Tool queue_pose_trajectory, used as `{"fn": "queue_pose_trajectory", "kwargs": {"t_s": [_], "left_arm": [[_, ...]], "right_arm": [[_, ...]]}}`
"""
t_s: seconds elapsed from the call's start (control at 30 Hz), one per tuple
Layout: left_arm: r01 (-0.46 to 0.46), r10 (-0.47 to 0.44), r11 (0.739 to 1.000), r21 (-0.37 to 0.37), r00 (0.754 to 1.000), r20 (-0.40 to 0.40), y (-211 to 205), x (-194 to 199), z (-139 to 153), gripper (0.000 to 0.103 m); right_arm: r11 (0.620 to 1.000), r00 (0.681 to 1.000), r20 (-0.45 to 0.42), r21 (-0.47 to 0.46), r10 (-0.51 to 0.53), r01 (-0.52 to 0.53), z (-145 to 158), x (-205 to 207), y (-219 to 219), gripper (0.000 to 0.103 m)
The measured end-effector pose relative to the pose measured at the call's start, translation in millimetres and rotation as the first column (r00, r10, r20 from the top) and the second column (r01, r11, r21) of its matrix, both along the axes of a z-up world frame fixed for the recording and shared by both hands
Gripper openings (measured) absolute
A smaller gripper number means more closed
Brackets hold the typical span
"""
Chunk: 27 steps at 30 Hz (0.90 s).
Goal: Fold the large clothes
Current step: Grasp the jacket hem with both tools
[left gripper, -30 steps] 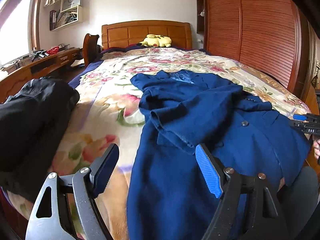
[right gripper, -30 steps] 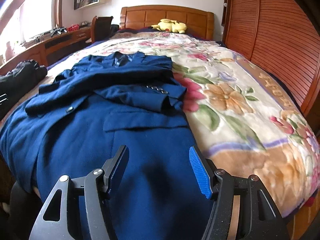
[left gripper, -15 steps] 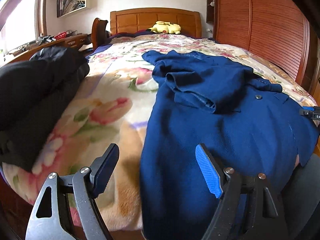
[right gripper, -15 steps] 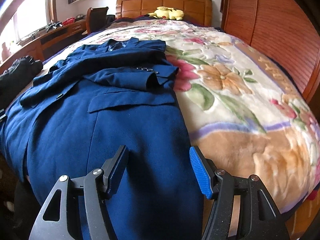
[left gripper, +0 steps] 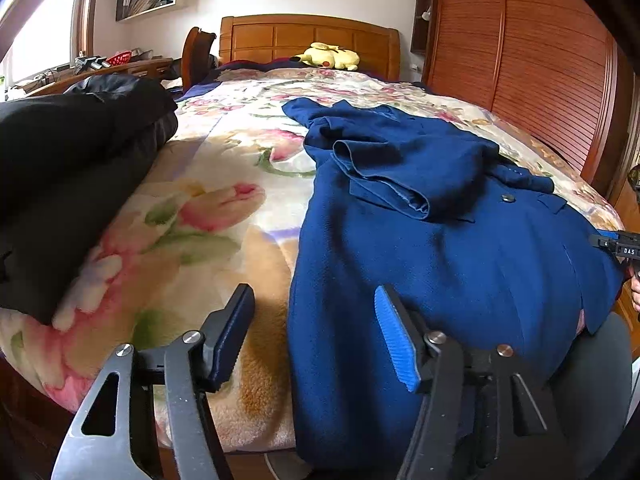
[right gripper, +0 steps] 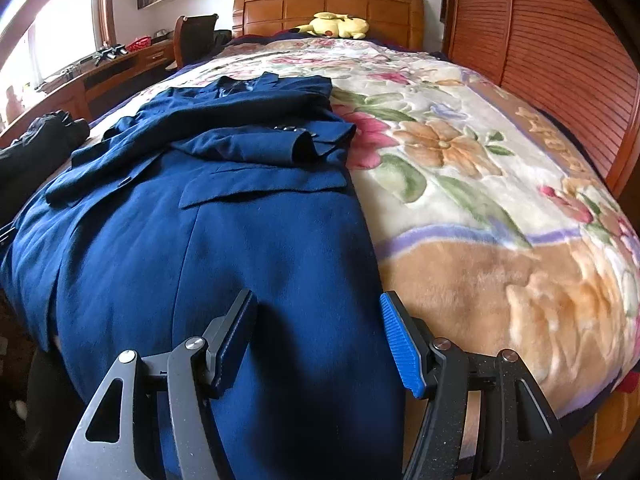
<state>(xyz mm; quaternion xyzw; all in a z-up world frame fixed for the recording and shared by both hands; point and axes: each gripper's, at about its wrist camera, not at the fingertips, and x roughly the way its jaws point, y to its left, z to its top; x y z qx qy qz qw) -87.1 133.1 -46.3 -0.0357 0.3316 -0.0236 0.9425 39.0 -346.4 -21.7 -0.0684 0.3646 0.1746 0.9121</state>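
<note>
Navy wool coat (right gripper: 248, 216) lies face up along the floral blanket (right gripper: 480, 184), collar toward the headboard (right gripper: 328, 10), hem hanging over the bed's foot. Both sleeves are already crossed over the chest, so that part is done. My left gripper (left gripper: 316, 332) and right gripper (right gripper: 318, 330) hover spread wide at the hem corners, holding nothing. Lengthwise folds, I reckon, remain. Black clothing (left gripper: 68, 168) sits beside the coat.

Bed (left gripper: 224, 216): blue coat (left gripper: 440, 240), black clothes (left gripper: 60, 168) (jacket, perhaps).
</note>
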Motion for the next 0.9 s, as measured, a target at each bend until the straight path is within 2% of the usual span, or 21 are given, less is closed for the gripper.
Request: {"fn": "queue_pose_trajectory", "kwargs": {"t_s": [0.13,0.2,0.33,0.4,0.43,0.47,0.63,0.9], "left_arm": [[0.007,-0.007,1.000,-0.009,1.000,-0.001,-1.2,0.0,0.4,0.050],[0.029,-0.029,1.000,-0.011,1.000,-0.005,-4.8,0.1,1.7,0.032],[0.038,-0.038,0.999,0.010,0.999,-0.017,-14.3,0.6,4.0,0.014],[0.038,-0.038,0.999,0.019,0.999,-0.014,-18.6,-2.2,8.2,0.005],[0.041,-0.041,0.999,0.021,0.999,-0.009,-20.4,-4.1,10.6,0.005],[0.044,-0.044,0.999,0.026,0.999,0.000,-22.2,-6.7,13.8,0.004],[0.056,-0.059,0.998,0.035,0.994,0.089,-31.6,-26.7,45.3,0.003],[0.083,-0.095,0.995,0.062,0.968,0.230,-49.6,-53.8,102.9,0.003]], "right_arm": [[1.000,1.000,-0.011,-0.001,0.021,-0.021,-0.5,-4.4,-1.5,0.065],[1.000,1.000,-0.012,0.003,0.026,-0.026,-0.5,-5.8,-1.6,0.060],[0.999,0.999,-0.020,0.024,0.040,-0.040,-1.6,-7.9,-2.0,0.043],[0.998,0.998,-0.019,0.039,0.058,-0.057,0.0,-9.8,-2.4,0.028],[0.996,0.998,-0.016,0.050,0.068,-0.068,1.7,-12.3,-2.5,0.013],[0.995,0.997,-0.007,0.059,0.076,-0.075,4.4,-14.1,-2.5,0.009],[0.989,0.994,0.063,0.117,0.088,-0.095,21.8,-23.8,-7.6,0.005],[0.967,0.968,0.235,0.212,0.088,-0.140,77.6,-56.2,-21.6,0.005]]}}
